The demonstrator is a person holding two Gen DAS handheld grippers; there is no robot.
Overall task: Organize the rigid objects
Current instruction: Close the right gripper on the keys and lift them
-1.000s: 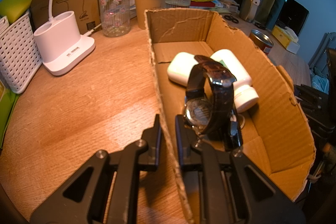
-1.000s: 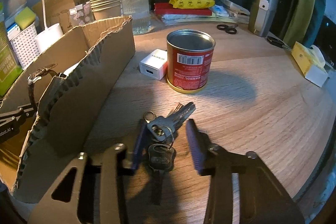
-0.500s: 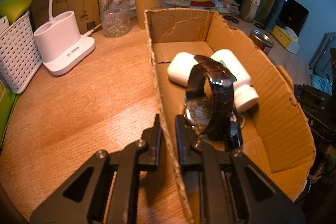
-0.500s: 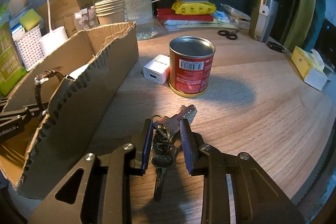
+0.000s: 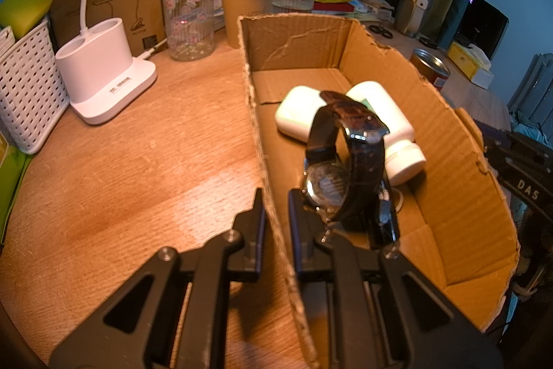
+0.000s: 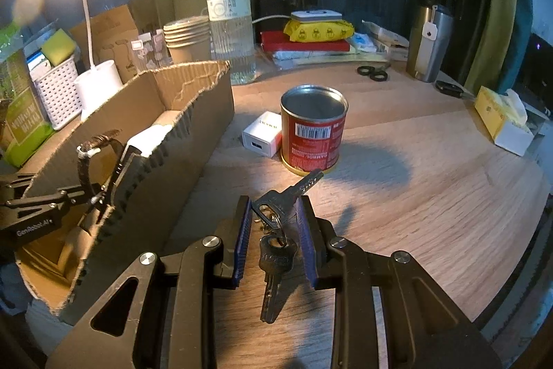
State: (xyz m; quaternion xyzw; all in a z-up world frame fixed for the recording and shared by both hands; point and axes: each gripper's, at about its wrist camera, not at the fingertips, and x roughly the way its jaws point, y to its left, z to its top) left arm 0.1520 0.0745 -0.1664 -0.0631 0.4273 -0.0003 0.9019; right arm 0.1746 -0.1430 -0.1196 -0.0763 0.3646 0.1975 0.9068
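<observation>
Left gripper (image 5: 276, 206): jaws clenched on the near side wall of the cardboard box (image 5: 446, 154), one finger outside and one inside. Right gripper (image 6: 274, 218): jaws have just been closing and now clamp a bunch of keys (image 6: 276, 230) between the blue pads; one key sticks forward past the fingertips, another hangs down from the ring, clear of the wooden table (image 6: 432, 178). Box contents: a wristwatch (image 5: 342, 161) with dark leather strap, standing on edge, case back toward the left camera; a white case (image 5: 297, 116) with rounded corners behind it; a white bottle (image 5: 390, 134) lying on its side, touching the case, cap toward the camera. On the table outside the box, right wrist view: a red tin can (image 6: 312, 130), upright and open-topped, just ahead of the keys; a white charger (image 6: 262, 134) touching the can's left side; scissors (image 6: 373, 71) farther back; a steel tumbler (image 6: 428, 44); a yellow tissue box (image 6: 501, 116) at the right edge. Behind the box: a water bottle (image 6: 230, 19), a stack of paper cups (image 5: 249, 2), a clear patterned glass (image 5: 188, 16). Left of the box: a white lamp base (image 5: 103, 75) and a white perforated basket (image 5: 27, 85).
</observation>
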